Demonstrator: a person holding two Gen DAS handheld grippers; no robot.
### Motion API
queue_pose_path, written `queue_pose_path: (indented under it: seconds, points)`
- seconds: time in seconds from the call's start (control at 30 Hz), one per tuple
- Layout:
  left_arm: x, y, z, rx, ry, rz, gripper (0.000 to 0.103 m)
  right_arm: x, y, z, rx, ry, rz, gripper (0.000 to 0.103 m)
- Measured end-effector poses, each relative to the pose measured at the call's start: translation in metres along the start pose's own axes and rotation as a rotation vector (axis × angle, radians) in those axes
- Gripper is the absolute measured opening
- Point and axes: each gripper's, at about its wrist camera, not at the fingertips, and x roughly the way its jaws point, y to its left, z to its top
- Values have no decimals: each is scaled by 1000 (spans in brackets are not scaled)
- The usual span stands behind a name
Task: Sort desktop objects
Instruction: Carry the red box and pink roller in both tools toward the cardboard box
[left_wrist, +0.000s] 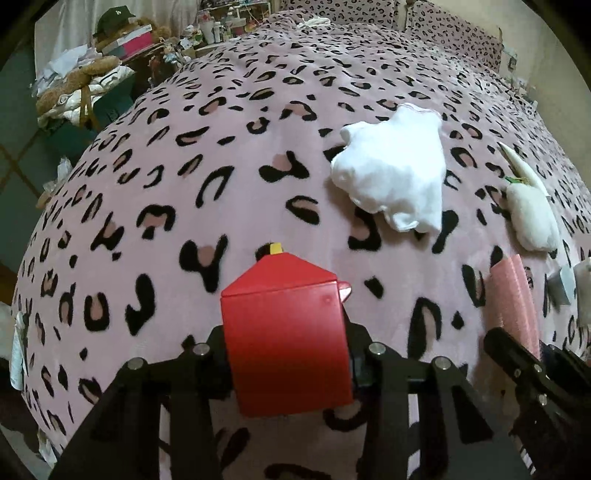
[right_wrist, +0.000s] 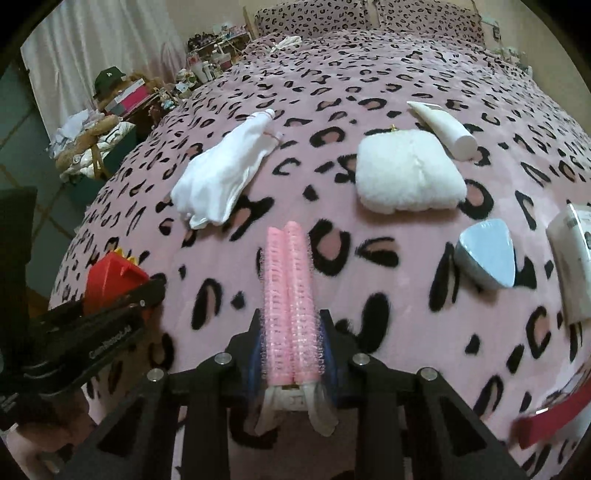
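Leopard blanket (right_wrist: 369, 74) (wide bare patch beyond red box (left_wrist: 288, 343))

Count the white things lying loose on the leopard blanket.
5: a white cloth left; a fluffy pouch centre; a tube behind it; a box at the right edge; a crumpled cloth far back. More may be hidden off-frame.

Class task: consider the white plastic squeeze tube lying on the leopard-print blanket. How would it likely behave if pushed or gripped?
The white plastic squeeze tube lies on its side with a round cap end, so it may roll when nudged. Its flat crimped tail probably makes it curve rather than roll straight. Smooth plastic suggests it could slip or dent in a grip.
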Motion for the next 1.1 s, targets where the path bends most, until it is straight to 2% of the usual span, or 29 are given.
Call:
queue_pose_path:
  seconds: [0.53, 0.9, 1.1]
  points:
    - [-78, -18, -2, 44, -113, -35, 43, -76, -3, 1, -4, -117, 12, 27]
    - [-126, -39, -33, 74, -111, -57, 43, -138, 5, -20, -59, -179, 1, 27]
    - [-147, -44, -50, 68, -100, -70, 43, -156, 1, -32, -54, -185, -3, 27]
